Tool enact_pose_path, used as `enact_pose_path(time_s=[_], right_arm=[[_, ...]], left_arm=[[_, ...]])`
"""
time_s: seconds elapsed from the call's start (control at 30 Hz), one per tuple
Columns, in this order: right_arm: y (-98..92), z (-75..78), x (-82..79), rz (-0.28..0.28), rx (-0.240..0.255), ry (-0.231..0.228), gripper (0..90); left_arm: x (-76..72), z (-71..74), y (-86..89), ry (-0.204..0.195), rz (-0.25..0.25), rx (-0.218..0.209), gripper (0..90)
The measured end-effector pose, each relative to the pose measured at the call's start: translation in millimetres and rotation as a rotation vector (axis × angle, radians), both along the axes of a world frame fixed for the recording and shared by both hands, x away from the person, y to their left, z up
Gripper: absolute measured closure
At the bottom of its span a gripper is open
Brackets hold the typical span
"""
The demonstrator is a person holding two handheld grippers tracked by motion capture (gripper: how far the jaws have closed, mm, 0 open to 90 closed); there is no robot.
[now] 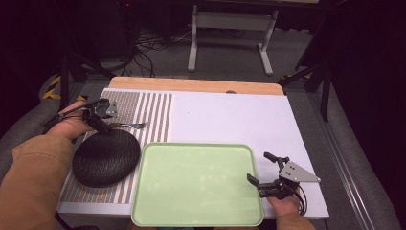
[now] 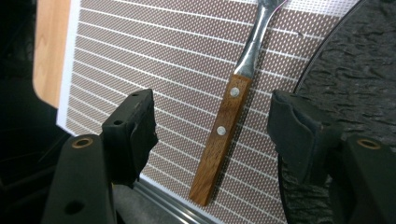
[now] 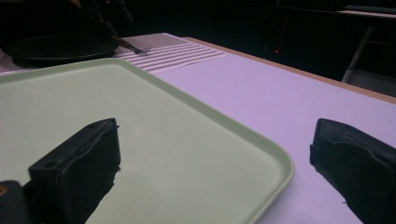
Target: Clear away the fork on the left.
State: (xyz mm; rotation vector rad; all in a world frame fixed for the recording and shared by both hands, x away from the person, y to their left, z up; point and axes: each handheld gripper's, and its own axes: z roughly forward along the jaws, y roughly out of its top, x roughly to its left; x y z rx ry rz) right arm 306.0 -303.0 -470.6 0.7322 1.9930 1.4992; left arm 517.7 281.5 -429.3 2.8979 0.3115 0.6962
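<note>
A fork (image 1: 130, 125) with a wooden handle (image 2: 220, 140) lies on the striped placemat (image 1: 154, 114), just behind a black round plate (image 1: 106, 157). My left gripper (image 1: 99, 118) hovers low over the fork's handle. In the left gripper view its jaws (image 2: 212, 119) stand open on either side of the handle without touching it. An empty light green tray (image 1: 197, 184) sits at the front middle of the table. My right gripper (image 1: 258, 166) rests open at the tray's right edge; its jaws (image 3: 219, 154) straddle the tray's rim (image 3: 280, 172) with nothing held. The plate (image 3: 60, 46) and fork (image 3: 133, 46) lie far off.
The white table top (image 1: 230, 117) stretches behind and to the right of the tray. A wooden edge (image 1: 191, 85) runs along the table's far side. Beyond it stand a desk frame (image 1: 230, 28) and cables on the floor.
</note>
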Motion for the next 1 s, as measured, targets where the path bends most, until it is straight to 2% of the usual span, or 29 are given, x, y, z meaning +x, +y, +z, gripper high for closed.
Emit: enact_pose_path(time_s=[0.13, 0.33, 0.4, 0.47, 0.5, 0.6, 0.77, 1.0], right_arm=[[0.0, -0.1, -0.1, 0.001, 0.001, 0.002, 2.5], [-0.9, -0.4, -0.1, -0.002, 0.008, -0.001, 2.5], [-1.0, -0.4, -0.1, -0.003, 0.009, 0.0, 2.4], [-1.4, -0.4, -0.3, -0.006, 0.012, 0.0, 2.4], [-1.5, -0.4, -0.4, -0.008, 0.013, 0.001, 2.5], [-2.1, -0.5, 0.0, -0.01, 0.015, 0.003, 2.4], [-2.2, -0.6, 0.0, -0.013, 0.018, 0.008, 2.4], [-2.1, -0.6, 0.6, -0.009, 0.016, 0.01, 2.5]], left_arm=[[3.9, -2.7, 0.1, 0.006, 0.006, -0.002, 37.4], [12.2, -8.4, 3.5, 0.051, 0.02, -0.051, 38.8], [16.0, -11.4, 4.2, 0.074, 0.019, -0.045, 38.8], [19.5, -11.8, 5.6, 0.089, 0.019, -0.067, 38.3], [21.0, -11.6, 5.6, 0.085, 0.018, -0.061, 39.5], [24.6, -15.0, 3.6, 0.113, 0.008, -0.055, 42.1], [28.1, -20.6, 0.4, 0.134, -0.001, -0.03, 45.4], [28.5, -21.0, 2.3, 0.152, 0.009, -0.045, 47.1]])
